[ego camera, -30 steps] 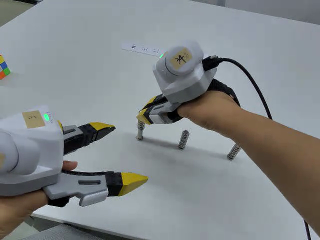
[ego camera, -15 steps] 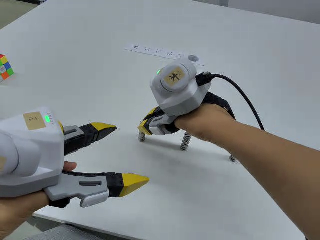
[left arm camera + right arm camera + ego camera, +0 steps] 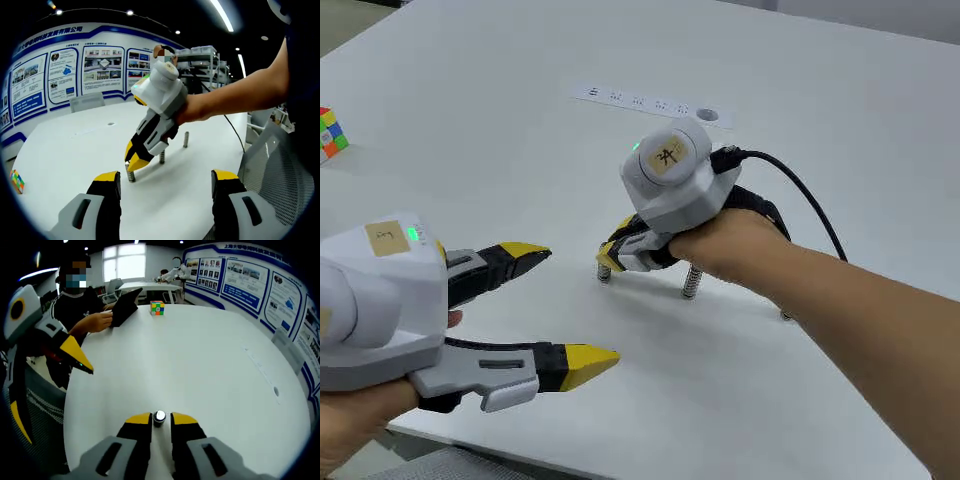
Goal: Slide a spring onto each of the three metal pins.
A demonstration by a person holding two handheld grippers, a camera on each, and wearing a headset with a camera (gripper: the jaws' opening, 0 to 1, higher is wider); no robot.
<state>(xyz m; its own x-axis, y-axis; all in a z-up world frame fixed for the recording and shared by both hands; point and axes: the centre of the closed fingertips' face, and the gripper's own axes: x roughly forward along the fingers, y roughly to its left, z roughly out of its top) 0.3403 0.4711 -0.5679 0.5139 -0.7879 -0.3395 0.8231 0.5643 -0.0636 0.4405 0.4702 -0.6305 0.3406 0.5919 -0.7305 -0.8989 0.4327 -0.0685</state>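
Table, white, carries everything. Left gripper hangs near the front edge, jaws wide apart, nothing between. Right gripper has its jaws nearly together, pinching the top of the leftmost spring, which stands upright on its pin, long axis vertical. Printed strip: txt too small to read. Rubik's cube is cut off at the left. Middle spring is upright too; third spring is mostly hidden behind the forearm.

pins: three, upright, in a row | springs: coiled round each | end pin: top nipped by right gripper
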